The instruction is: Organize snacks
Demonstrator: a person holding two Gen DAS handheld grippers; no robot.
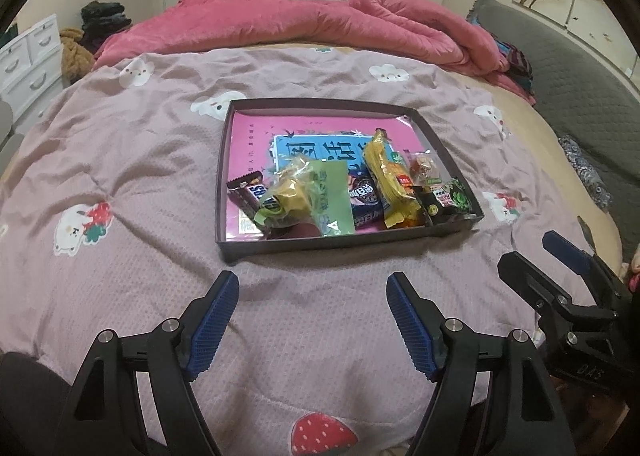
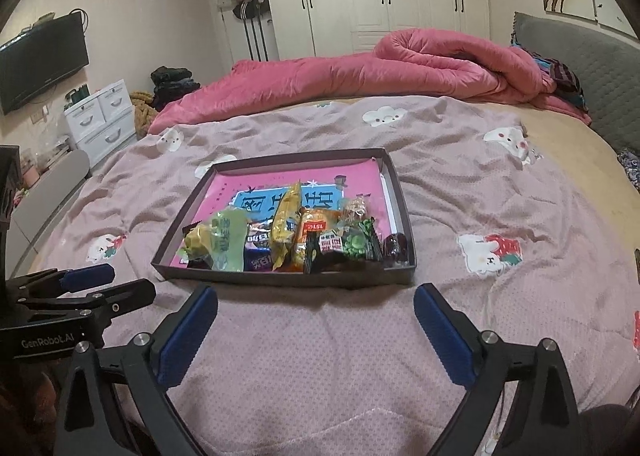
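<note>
Evidently both grippers hang empty: the left gripper (image 1: 312,320) and right gripper (image 2: 316,330) stand with jaws apart, short of the tray (image 1: 256,246) at twelve o'clock. About eight snacks (image 1: 316,192) crowd its near edge, none on the bedspread (image 1: 132,160). Sorting finished, or tidying within pending; I cannot tell.

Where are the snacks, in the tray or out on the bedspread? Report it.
In. The snacks all lie inside the dark tray, bunched along its near wall; none shows on the bedspread around it in either view.
</note>
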